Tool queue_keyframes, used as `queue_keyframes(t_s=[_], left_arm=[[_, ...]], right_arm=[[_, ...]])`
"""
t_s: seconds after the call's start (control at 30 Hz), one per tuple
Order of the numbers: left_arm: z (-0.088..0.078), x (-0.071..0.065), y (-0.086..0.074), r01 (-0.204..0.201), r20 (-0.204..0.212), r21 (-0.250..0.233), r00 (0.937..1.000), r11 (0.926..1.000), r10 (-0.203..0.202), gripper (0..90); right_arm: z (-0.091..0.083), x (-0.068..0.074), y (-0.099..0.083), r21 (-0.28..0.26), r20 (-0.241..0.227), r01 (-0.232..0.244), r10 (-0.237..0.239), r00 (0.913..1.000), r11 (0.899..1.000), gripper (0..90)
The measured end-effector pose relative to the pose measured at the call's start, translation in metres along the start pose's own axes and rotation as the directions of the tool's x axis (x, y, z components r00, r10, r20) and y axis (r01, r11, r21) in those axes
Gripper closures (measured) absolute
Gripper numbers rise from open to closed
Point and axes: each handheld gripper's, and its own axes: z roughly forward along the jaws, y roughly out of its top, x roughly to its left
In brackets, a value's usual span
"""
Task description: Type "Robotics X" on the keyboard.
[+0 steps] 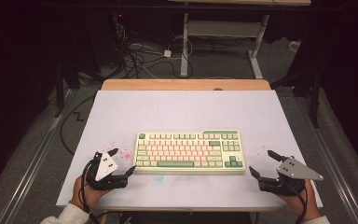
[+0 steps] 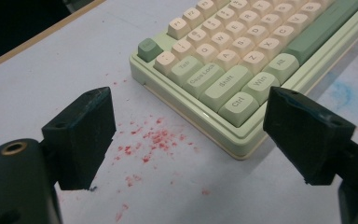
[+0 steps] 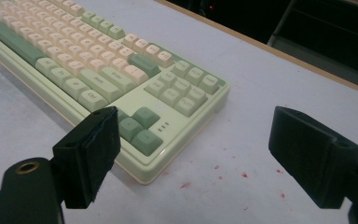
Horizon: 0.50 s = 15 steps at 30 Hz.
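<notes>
A pale green keyboard [image 1: 189,151] with cream and green keys lies flat in the middle of the white table [image 1: 186,112]. My left gripper [image 1: 122,162] rests just off the keyboard's near left corner, jaws wide apart and empty. In the left gripper view the keyboard [image 2: 242,60] corner sits ahead between the open jaws of my left gripper [image 2: 205,135]. My right gripper [image 1: 263,163] stands open beside the near right corner. The right gripper view has the keyboard [image 3: 98,70] and its arrow keys just past the left jaw of my right gripper [image 3: 205,154].
Red specks [image 2: 154,140] stain the table left of the keyboard, and a faint blue smudge [image 2: 342,91] lies near its front edge. A wooden strip [image 1: 186,84] runs along the table's far edge. Beyond it, cables and a desk frame [image 1: 223,42] stand on the floor.
</notes>
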Motion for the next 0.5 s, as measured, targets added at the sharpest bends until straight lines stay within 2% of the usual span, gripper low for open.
queue_keyframes(t_s=[0.37,0.5], left_arm=[[-0.0017,-0.0009,-0.0024,-0.007,0.004,0.004,1.0,1.0,0.007,16.2],[-0.0029,-0.0021,-0.0033,-0.015,0.004,0.005,0.9999,0.9999,0.015,16.2]], right_arm=[[-0.0007,0.0015,0.0044,0.004,-0.024,0.01,-0.01,0.9997,1.0,17.2],[-0.0007,0.0037,0.0086,-0.003,-0.026,0.021,-0.021,0.9994,1.0,20.9]])
